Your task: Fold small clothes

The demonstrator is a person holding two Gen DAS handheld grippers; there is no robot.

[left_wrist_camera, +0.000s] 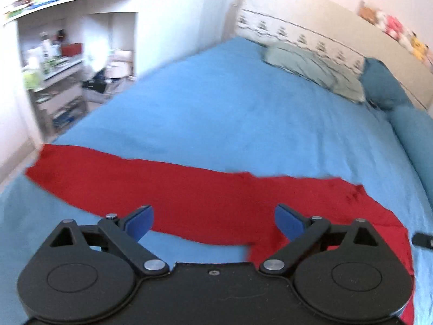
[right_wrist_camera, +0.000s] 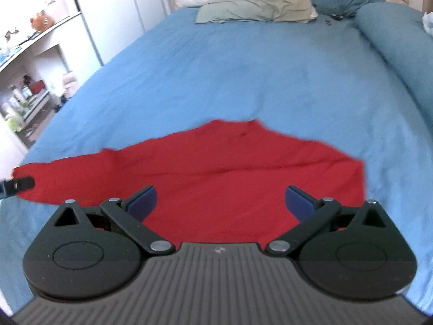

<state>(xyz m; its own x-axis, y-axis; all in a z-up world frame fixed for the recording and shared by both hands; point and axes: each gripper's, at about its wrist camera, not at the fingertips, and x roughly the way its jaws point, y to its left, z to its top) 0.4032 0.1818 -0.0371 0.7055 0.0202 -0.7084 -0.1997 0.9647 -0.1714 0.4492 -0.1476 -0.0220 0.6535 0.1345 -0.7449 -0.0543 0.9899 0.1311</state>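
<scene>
A red garment (left_wrist_camera: 189, 197) lies spread on the blue bed sheet (left_wrist_camera: 216, 108), a long part reaching left and a wider part at the right. My left gripper (left_wrist_camera: 213, 223) is open and empty, just above the garment's near edge. In the right wrist view the same red garment (right_wrist_camera: 230, 173) lies flat, and my right gripper (right_wrist_camera: 220, 203) is open and empty over its near part. The tip of the left gripper (right_wrist_camera: 16, 185) shows at the far left, by the garment's end. The tip of the right gripper (left_wrist_camera: 422, 239) shows at the right edge of the left view.
Pillows (right_wrist_camera: 254, 8) and a blue bolster (right_wrist_camera: 400, 48) lie at the head and right side of the bed. White shelves with clutter (left_wrist_camera: 54, 62) stand beyond the bed's left edge. A headboard (left_wrist_camera: 338, 27) with soft toys (left_wrist_camera: 392, 27) runs along the back.
</scene>
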